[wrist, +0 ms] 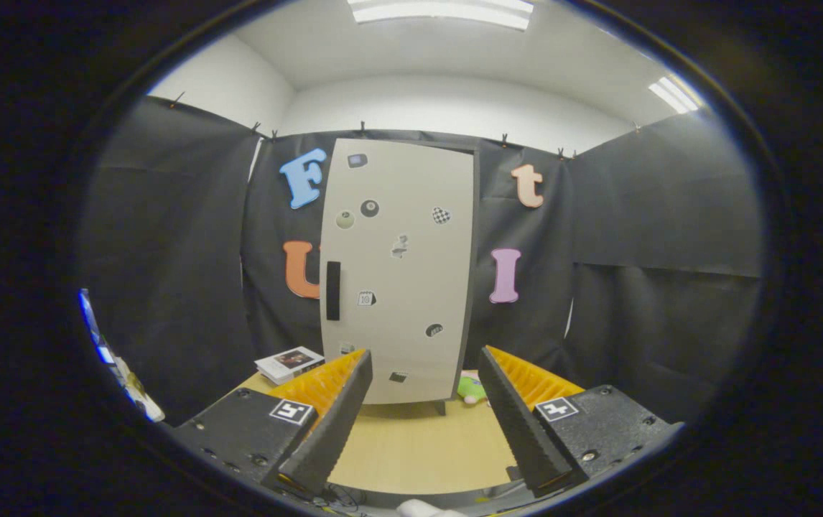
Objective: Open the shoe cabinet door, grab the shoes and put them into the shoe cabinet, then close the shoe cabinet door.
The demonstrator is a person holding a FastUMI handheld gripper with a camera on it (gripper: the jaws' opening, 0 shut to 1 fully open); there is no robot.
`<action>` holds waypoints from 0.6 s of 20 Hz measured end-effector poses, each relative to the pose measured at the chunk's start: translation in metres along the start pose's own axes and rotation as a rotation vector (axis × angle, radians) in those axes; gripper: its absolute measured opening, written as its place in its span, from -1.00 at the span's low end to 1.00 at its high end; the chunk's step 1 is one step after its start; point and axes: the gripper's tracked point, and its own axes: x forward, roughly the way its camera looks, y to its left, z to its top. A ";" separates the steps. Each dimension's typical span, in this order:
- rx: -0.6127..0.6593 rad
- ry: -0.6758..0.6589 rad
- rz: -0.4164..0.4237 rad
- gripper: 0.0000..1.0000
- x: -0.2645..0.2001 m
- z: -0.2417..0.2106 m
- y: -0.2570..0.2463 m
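The gripper (426,384) stands wide apart, holding nothing, over the table (411,449). Straight beyond the jaws the shoe cabinet (397,273) stands with its door shut, the dark handle (333,291) ahead of the left finger. A green and pink thing (472,389) (a shoe, perhaps) lies by the cabinet's foot. The shut door would suit a job just opening or one just closed.

My view takes in a beige shoe cabinet door (401,273) with a black handle (333,290), and a tan bench (419,445).
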 end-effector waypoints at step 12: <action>0.030 -0.017 -0.020 0.96 -0.012 0.005 -0.024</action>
